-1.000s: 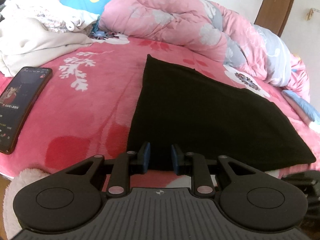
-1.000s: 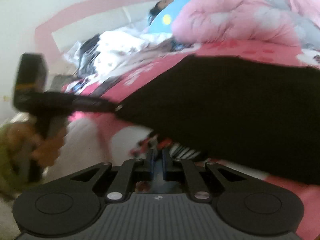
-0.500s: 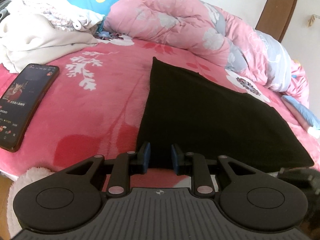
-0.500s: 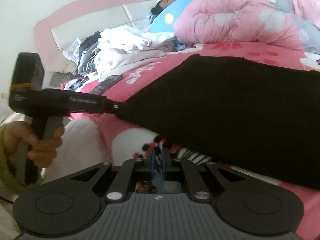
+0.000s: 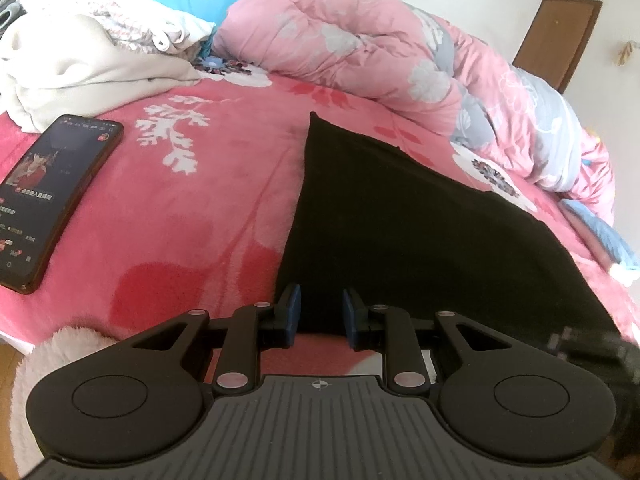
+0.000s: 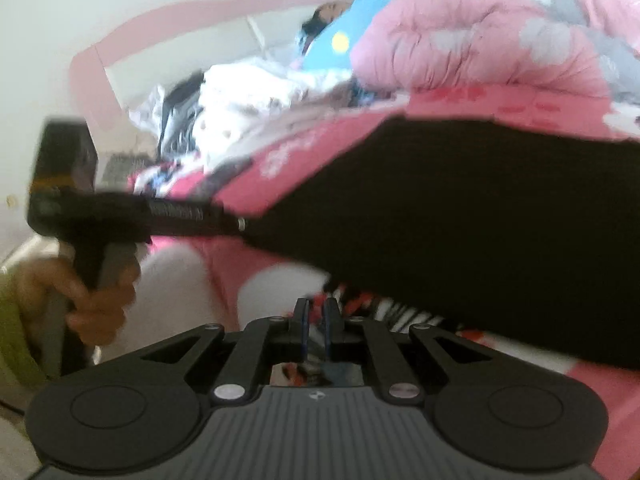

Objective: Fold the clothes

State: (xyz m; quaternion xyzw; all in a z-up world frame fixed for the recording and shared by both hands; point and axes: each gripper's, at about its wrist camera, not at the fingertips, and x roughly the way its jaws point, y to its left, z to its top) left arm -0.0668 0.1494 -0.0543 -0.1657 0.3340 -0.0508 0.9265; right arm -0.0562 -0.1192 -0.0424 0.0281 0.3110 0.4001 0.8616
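Observation:
A black garment (image 5: 420, 232) lies folded flat on the pink floral bedspread (image 5: 200, 208). My left gripper (image 5: 320, 312) is open, its fingertips at the garment's near left corner, holding nothing. In the right wrist view the same black garment (image 6: 480, 216) fills the right side. My right gripper (image 6: 314, 320) is nearly shut with a thin gap and holds nothing, just below the garment's near edge. The left gripper's body (image 6: 120, 216) shows there at the garment's corner, held by a hand. This view is blurred.
A phone (image 5: 52, 200) lies screen-up on the bedspread at the left. A pile of white clothes (image 5: 88, 52) sits at the back left. A bunched pink quilt (image 5: 380, 52) runs along the back. A pink headboard (image 6: 200, 20) stands behind.
My left gripper has edged forward and right along the garment's near corner. My right gripper has shifted a little and its view is now blurred. Neither has taken hold of anything.

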